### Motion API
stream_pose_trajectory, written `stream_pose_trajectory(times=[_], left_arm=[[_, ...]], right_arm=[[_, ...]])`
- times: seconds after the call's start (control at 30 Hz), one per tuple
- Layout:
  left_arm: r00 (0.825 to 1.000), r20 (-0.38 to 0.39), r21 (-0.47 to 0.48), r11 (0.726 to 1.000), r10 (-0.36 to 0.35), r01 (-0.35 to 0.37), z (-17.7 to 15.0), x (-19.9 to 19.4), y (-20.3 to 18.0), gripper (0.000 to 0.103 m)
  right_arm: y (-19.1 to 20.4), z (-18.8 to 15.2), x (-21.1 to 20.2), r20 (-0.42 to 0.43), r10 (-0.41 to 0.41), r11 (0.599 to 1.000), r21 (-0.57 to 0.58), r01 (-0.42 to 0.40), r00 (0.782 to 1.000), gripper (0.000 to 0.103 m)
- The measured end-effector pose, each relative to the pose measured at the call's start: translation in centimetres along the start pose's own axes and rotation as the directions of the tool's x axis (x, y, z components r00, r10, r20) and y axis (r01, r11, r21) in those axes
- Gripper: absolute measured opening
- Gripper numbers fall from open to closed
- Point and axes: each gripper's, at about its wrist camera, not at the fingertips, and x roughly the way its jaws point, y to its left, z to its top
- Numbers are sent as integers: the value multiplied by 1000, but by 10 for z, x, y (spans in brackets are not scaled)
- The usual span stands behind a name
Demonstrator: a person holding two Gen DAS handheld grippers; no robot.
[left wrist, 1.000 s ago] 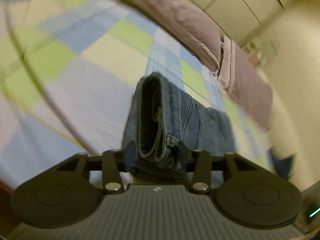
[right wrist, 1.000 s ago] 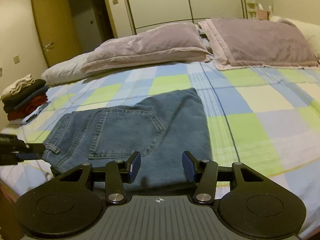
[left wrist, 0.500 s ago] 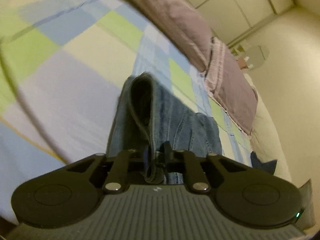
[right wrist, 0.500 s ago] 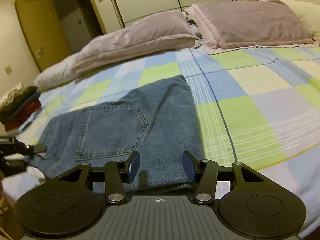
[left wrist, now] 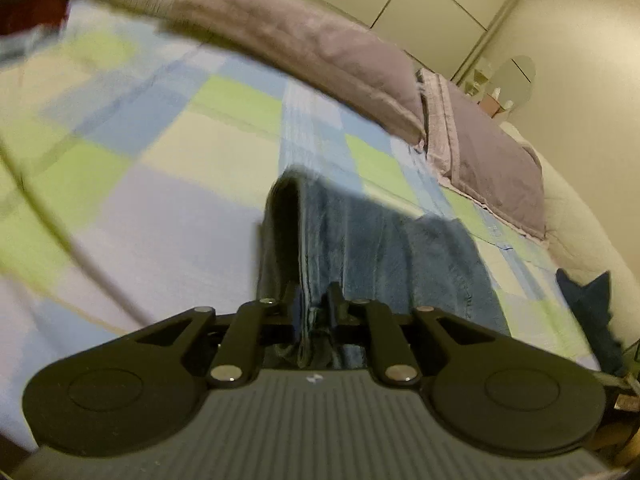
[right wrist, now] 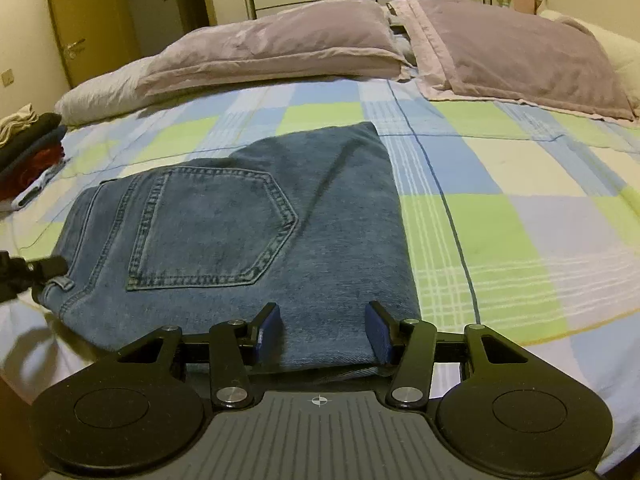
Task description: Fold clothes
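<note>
A pair of blue jeans (right wrist: 248,232) lies folded on the checked bedspread (right wrist: 500,208), back pocket up. My left gripper (left wrist: 314,308) is shut on the waistband edge of the jeans (left wrist: 380,248); it also shows at the left edge of the right wrist view (right wrist: 36,272). My right gripper (right wrist: 324,332) is open, its blue pads just above the near edge of the jeans, holding nothing.
Two mauve pillows (right wrist: 512,48) and a white one lie at the head of the bed. A stack of folded clothes (right wrist: 28,140) sits at the bed's left edge. A dark garment (left wrist: 592,304) lies at the far right in the left wrist view. A door and wardrobe stand behind.
My left gripper closed on the jeans' waistband edge, having been open around it a second ago. My right gripper moved closer over the jeans' near edge and stayed open.
</note>
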Motion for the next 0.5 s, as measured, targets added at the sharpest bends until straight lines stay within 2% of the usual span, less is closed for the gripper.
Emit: stream_pose_trajectory(times=[0.07, 0.13, 0.2, 0.27, 0.3, 0.33, 0.37, 0.43, 0.5], left_arm=[[999, 48, 34, 999, 2, -4, 9, -18, -14, 9], [996, 79, 60, 997, -44, 39, 12, -30, -27, 9], [996, 41, 102, 992, -74, 70, 9, -26, -37, 10], [1000, -27, 171, 985, -4, 8, -3, -9, -44, 10], [997, -54, 218, 975, 59, -46, -10, 1, -45, 8], [990, -58, 278, 955, 127, -106, -21, 13, -46, 11], [987, -43, 321, 937, 156, -134, -33, 22, -43, 11], [989, -7, 288, 947, 148, -140, -40, 28, -38, 12], [986, -17, 302, 941, 166, -153, -36, 32, -42, 12]], right_arm=[[-4, 1, -5, 17, 10, 999, 32, -10, 1000, 51], [-9, 3, -11, 35, 19, 998, 63, -21, 999, 51], [-12, 2, -16, 52, 28, 996, 79, -32, 998, 51], [-12, 0, -18, 60, 29, 996, 78, -34, 998, 51], [-12, -2, -17, 58, 25, 997, 73, -30, 998, 51], [-12, -5, -15, 57, 23, 997, 68, -27, 998, 51], [-11, -9, -14, 60, 24, 998, 61, -27, 998, 51], [-8, -16, -4, 34, 19, 999, 29, -20, 999, 51], [-1, -23, 7, 20, -3, 999, -44, 4, 1000, 50]])
